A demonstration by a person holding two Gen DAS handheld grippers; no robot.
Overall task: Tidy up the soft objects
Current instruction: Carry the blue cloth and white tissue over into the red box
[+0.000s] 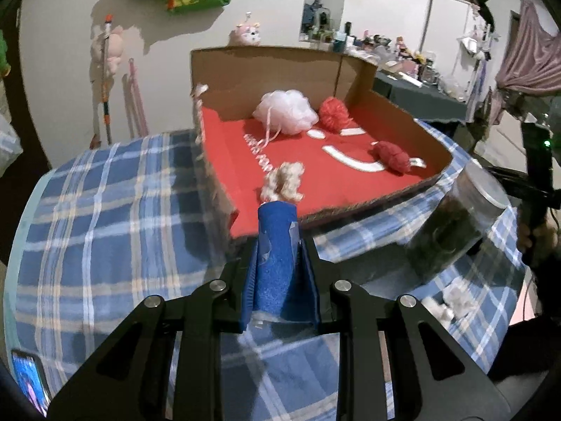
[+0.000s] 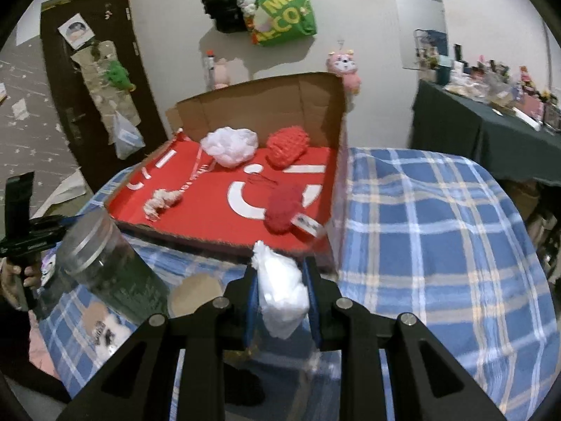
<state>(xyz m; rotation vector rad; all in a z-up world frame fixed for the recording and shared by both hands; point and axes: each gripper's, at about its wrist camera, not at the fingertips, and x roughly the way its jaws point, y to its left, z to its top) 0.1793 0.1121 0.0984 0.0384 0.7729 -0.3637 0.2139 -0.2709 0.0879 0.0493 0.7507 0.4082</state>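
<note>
Item 1, left gripper point(image 1: 277, 217): jaws pressed together, blue pads meeting, nothing between them. It hangs just short of the cardboard tray point(image 1: 413, 119), pointing at a cream fluffy tuft point(image 1: 284, 182) lying on the tray's red liner near the front edge.

Item 2, right gripper point(image 2: 280, 273): jaws clamped on a white cotton-like wad point(image 2: 282, 298), held above the plaid cloth point(image 2: 438, 210) in front of the tray.

Tray contents, both views: pale pink mesh bath pouf point(image 1: 285, 110) w/ ribbon loop at back; coral-red pompom point(image 1: 333, 112) beside it; dark red yarn skein point(image 1: 392, 156) w/ paper label at the right front. Label print too blurred to read.

Left wrist view only: phone point(image 1: 29, 379) w/ lit screen at the lower left edge; mirror point(image 1: 324, 0) on the wall; the person's right hand point(image 1: 536, 238) on a black grip.

Right wrist view only: dark door point(image 2: 101, 80) w/ paper taped on; round tan lid point(image 2: 196, 294) on the cloth next to the clear plastic jar point(image 2: 101, 263); the person's left hand point(image 2: 21, 277) on the other grip.

Writing: green tote bag point(image 2: 284, 10) on the wall shows "MEG…" over "ECO…", cut off by folds. White ltrs on the liner are partial, not legible. Ribbon print unreadable.
</note>
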